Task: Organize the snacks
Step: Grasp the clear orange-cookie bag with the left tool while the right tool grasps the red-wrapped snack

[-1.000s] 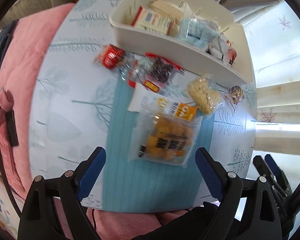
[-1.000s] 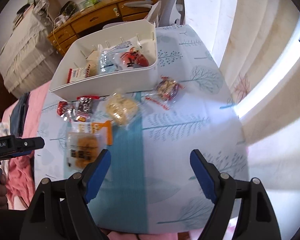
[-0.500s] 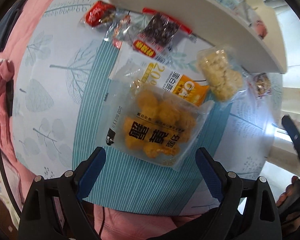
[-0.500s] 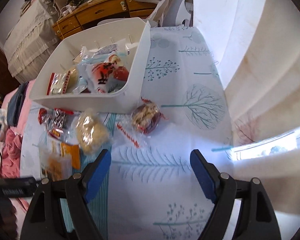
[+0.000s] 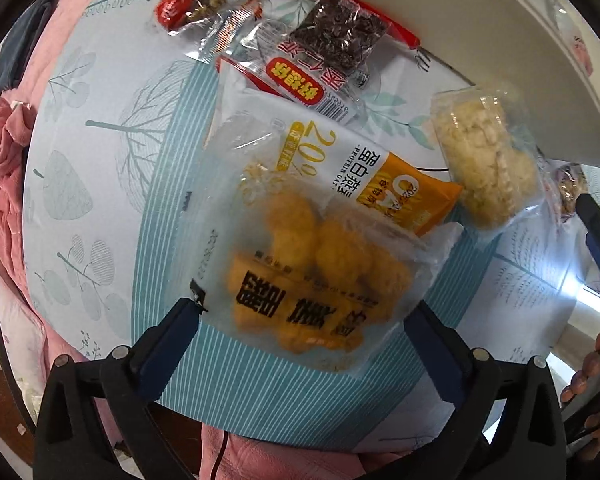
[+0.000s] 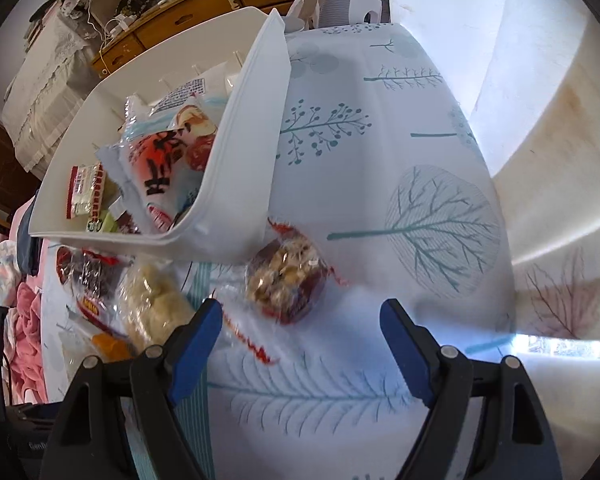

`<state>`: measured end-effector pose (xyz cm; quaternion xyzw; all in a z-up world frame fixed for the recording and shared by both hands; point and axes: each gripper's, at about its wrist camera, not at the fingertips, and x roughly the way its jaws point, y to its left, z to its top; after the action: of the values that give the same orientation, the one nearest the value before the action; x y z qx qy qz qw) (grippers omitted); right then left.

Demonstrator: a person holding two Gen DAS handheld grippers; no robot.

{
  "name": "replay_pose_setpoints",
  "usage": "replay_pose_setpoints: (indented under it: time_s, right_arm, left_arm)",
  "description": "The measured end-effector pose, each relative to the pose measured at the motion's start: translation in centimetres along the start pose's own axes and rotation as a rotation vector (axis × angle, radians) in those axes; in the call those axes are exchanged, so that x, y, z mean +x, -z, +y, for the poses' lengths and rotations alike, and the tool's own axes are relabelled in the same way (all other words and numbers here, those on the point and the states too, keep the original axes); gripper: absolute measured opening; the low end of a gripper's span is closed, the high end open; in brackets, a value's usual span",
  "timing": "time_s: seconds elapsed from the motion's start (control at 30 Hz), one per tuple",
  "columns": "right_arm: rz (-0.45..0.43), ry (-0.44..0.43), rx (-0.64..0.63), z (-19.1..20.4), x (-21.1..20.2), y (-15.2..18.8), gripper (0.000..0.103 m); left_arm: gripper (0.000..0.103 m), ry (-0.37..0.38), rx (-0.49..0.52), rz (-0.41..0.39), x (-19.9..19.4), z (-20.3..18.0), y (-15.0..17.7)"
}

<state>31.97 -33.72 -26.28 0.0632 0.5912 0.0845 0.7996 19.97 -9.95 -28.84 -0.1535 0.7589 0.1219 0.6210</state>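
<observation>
My left gripper (image 5: 302, 320) is open, its fingers on either side of a clear bag of orange puffs (image 5: 316, 276) lying on the table. An orange-and-white oat bar pack (image 5: 376, 176), a dark seed bar (image 5: 336, 36), a red-wrapped snack (image 5: 188, 0) and a pale rice cake bag (image 5: 484, 168) lie beyond it. My right gripper (image 6: 300, 324) is open just before a red-wrapped nut snack (image 6: 286, 284) beside the white bin (image 6: 236, 184). The bin holds several snack packs (image 6: 164, 160).
The round table has a tree-print cloth (image 6: 428, 216) with a teal striped runner (image 5: 260, 392). Pink bedding (image 5: 0, 184) lies left of the table. A wooden dresser (image 6: 204, 8) stands behind. A pale curtain (image 6: 540, 120) hangs at the right.
Both grippers have moved closer to the table. The left has come down around the orange puff bag. The right has moved right and forward to the nut snack by the bin.
</observation>
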Motion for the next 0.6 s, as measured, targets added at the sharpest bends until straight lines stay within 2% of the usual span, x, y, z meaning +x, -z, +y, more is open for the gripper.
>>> replay_pose_setpoints:
  time_s: [0.23, 0.4, 0.53, 0.6]
  right_arm:
    - [0.006, 0.002, 0.001, 0.2, 1.4, -0.6, 0.081]
    - [0.008, -0.017, 0.011, 0.6, 2.1, -0.7, 0.064]
    - [-0.017, 0.020, 0.002, 1.0, 1.9, -0.9, 0.054]
    - [-0.010, 0.011, 0.011, 1.0, 1.9, -0.9, 0.053]
  left_arm:
    - [0.103, 0.016, 0.002, -0.003, 0.5, -0.7, -1.3]
    - [0.102, 0.055, -0.001, 0.003, 1.0, 0.8, -3.0]
    - [0.101, 0.063, 0.017, -0.003, 1.4, 0.8, -3.7]
    - [0.097, 0.066, 0.025, -0.004, 1.5, 0.8, -3.8]
